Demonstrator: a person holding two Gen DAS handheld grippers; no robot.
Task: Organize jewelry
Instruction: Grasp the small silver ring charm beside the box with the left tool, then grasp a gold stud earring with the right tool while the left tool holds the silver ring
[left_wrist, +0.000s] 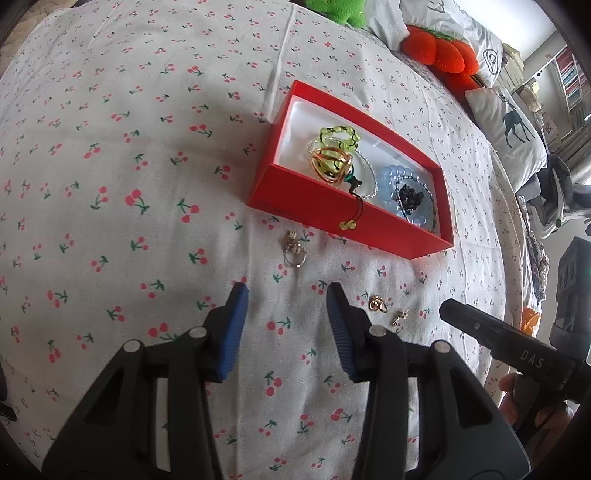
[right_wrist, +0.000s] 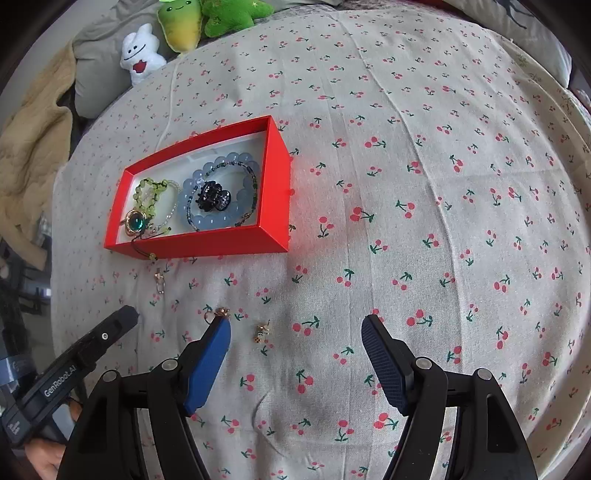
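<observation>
1. Red cardboard box (right_wrist: 207, 242), open-topped, on the cherry-print bedsheet (right_wrist: 406, 184); it serves as landmark for every entry below.
2. Inside the box: blue bead bracelet (right_wrist: 221, 221), black hair clip (right_wrist: 213, 197) lying on it, green bead bracelet (right_wrist: 155, 192), gold ring with green stone (right_wrist: 136, 222). A cord with small beads hangs over the near wall.
3. Outside, just before the near wall: a small gold charm piece (left_wrist: 293, 247).
4. Farther from the box, toward the claws: a gold earring (left_wrist: 377, 303) and a tiny gold stud (left_wrist: 399, 317), near each other, apart.
5. Left claw (left_wrist: 286, 325): fingers spread, empty, above the sheet between charm piece and earring.
6. Right claw (right_wrist: 295, 347): spread wide, empty; the stud lies between its fingers.
7. Handling judgement: loose pieces are light, small, hard and likely slippery; soft sheet may let them sink. Pinch each across its body, low, with gentle closure.
</observation>
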